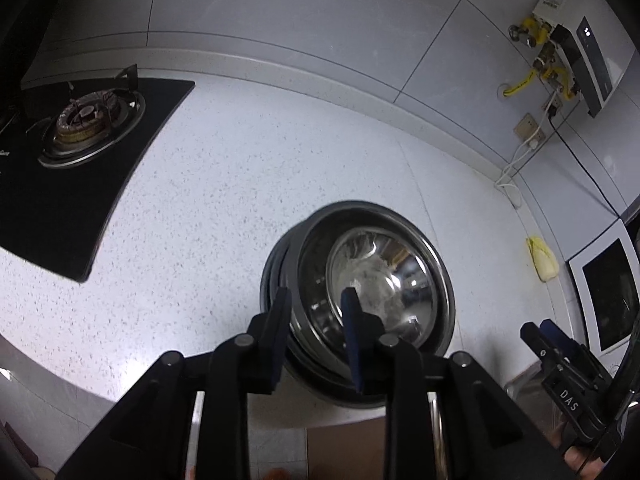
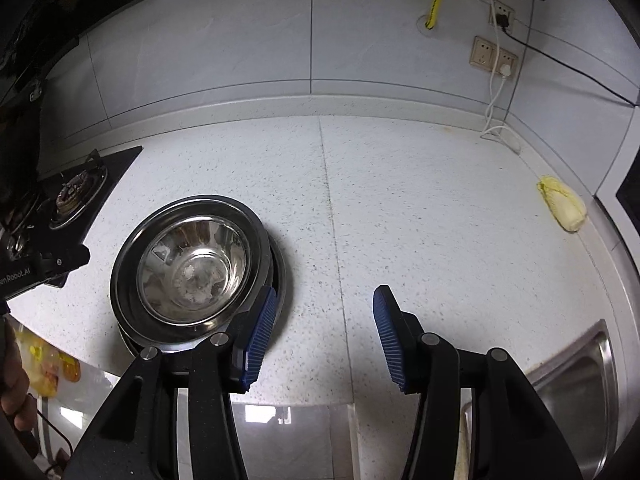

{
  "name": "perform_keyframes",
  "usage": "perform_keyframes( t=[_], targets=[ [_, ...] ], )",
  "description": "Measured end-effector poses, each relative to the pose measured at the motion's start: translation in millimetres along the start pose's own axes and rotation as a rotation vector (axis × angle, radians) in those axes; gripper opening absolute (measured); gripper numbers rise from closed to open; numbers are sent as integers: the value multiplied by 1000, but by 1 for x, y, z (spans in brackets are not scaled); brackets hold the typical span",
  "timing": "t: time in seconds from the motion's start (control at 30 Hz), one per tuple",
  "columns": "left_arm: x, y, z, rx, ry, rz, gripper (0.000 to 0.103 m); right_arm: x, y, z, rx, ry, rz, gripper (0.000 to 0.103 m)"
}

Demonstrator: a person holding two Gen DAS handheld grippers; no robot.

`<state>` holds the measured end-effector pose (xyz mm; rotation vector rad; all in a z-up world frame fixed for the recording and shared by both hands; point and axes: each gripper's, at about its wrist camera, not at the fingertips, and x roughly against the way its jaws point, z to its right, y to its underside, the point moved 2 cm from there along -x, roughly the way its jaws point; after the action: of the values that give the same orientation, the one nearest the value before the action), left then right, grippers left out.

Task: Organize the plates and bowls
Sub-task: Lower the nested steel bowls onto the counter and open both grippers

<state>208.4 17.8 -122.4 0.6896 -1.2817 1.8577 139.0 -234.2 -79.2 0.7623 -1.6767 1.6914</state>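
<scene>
Bowl (image 1: 380, 276) nested in plates (image 1: 280, 264), tongs (image 1: 316, 316) astride rim

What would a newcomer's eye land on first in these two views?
The stack of steel bowls and plates shines on the speckled counter, near its front edge. The left hand-held gripper straddles the stack's near rim. A gas burner sits far left, a pale yellow cabbage far right by the wall.

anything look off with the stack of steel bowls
Yes: the top bowl sits shifted off-centre on the steel plates beneath, and a whitish residue coats its bottom.
</scene>
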Motion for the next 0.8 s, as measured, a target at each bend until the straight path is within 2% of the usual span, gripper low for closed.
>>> perform_keyframes(
  t=[0.1, 0.23, 0.3, 0.57, 0.8],
  targets=[
    [6, 9, 0, -9, -23, 5, 25, 9, 4, -3, -1, 19, 13, 53],
    [14, 18, 1, -45, -55, 16, 25, 19, 9, -11, 16, 62, 33, 55],
    [21, 21, 0, -59, -74, 35, 25, 25, 11, -14, 23, 80, 47, 61],
    [47, 32, 3, -109, -101, 95, 25, 47, 20, -27, 47, 94, 83, 65],
    [59, 44, 1, -111, -105, 96, 25, 63, 24, -34, 64, 98, 112, 67]
  ],
)
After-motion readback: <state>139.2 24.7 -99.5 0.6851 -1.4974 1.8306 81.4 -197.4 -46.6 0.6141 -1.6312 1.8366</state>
